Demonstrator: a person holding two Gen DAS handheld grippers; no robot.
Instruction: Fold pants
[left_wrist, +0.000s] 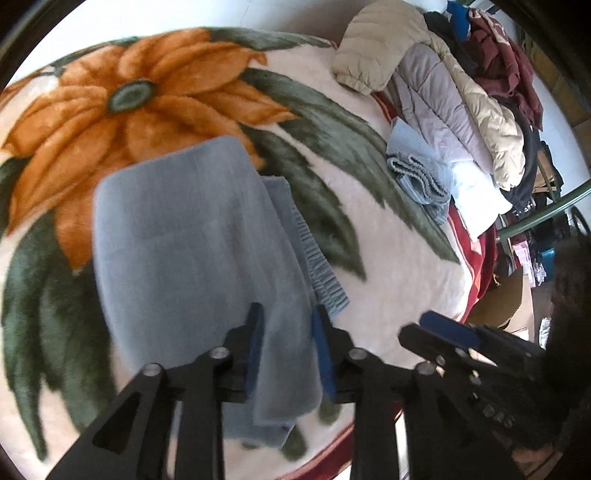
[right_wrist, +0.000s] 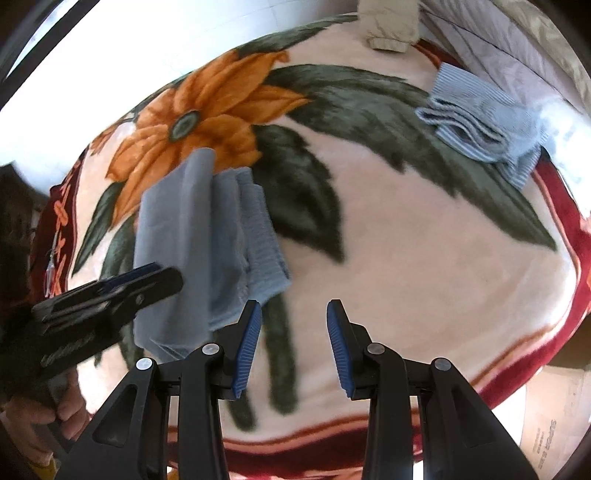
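Observation:
The pants (left_wrist: 192, 236) are grey-blue and lie partly folded on the floral blanket (left_wrist: 388, 273); their ribbed waistband (left_wrist: 321, 269) pokes out on the right side. My left gripper (left_wrist: 286, 332) is open, its fingers on either side of a fold of the pants at their near edge. It shows from the side in the right wrist view (right_wrist: 147, 280), over the pants (right_wrist: 177, 229). My right gripper (right_wrist: 293, 321) is open and empty, hovering over bare blanket (right_wrist: 406, 258) just right of the pants. It also shows in the left wrist view (left_wrist: 443, 328).
A folded light-blue ribbed garment (right_wrist: 480, 118) lies at the far right of the bed, also in the left wrist view (left_wrist: 417, 166). Puffer jackets and clothes (left_wrist: 461, 92) are heaped beyond it. A cardboard box (right_wrist: 554, 424) stands beside the bed's near right edge.

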